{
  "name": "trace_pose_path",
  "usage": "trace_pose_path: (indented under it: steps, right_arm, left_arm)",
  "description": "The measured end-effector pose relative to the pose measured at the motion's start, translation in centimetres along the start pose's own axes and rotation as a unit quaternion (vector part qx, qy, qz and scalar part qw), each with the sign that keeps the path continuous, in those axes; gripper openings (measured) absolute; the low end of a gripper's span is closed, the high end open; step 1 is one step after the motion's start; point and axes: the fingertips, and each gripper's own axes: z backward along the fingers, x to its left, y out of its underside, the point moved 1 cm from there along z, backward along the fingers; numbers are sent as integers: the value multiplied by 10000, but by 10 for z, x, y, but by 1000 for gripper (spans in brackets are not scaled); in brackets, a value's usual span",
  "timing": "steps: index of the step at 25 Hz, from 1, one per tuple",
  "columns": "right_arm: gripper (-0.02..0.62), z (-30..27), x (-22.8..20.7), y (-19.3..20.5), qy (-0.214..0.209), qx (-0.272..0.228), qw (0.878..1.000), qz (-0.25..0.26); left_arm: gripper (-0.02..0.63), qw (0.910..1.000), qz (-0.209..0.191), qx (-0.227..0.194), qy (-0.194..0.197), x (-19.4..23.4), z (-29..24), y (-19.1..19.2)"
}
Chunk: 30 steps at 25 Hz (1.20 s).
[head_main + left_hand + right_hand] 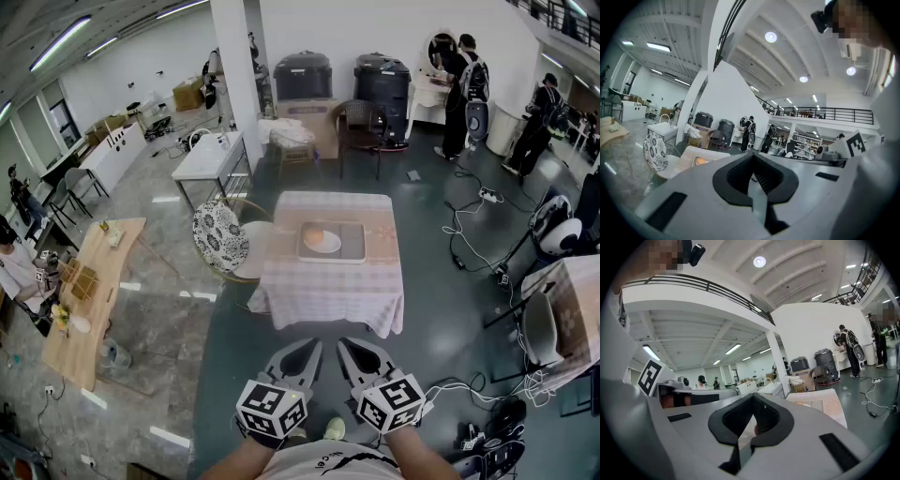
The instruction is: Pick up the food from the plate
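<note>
An orange food piece lies on a white plate [322, 241] in a grey tray [352, 246] on the checked-cloth table [328, 286], well ahead of me. My left gripper [307, 349] and right gripper [352, 349] hang side by side low in the head view, short of the table, both shut with nothing between the jaws. The left gripper view shows its jaws [752, 155] closed together, with the plate [700, 161] small and far off to the left. In the right gripper view the jaws [752, 398] meet too, and the table [827, 408] lies to the right.
A chair with a floral cushion [223, 239] stands at the table's left side. Cables [469, 234] trail over the floor on the right, beside another cloth-covered table [562, 300]. A long wooden table [89, 291] stands on the left. People [466, 80] and black bins [302, 75] are at the back.
</note>
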Motion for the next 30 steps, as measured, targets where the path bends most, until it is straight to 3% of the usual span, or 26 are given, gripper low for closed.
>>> trace_pose_path:
  steps: [15, 30]
  right_arm:
    - [15, 12, -26, -6, -333, -171, 9991, -196]
    - [15, -60, -83, -19, 7, -54, 9998, -194]
  left_arm:
    - [6, 9998, -126, -13, -123, -12, -24, 5]
    - [6, 9995, -281, 136, 61, 50, -103, -12]
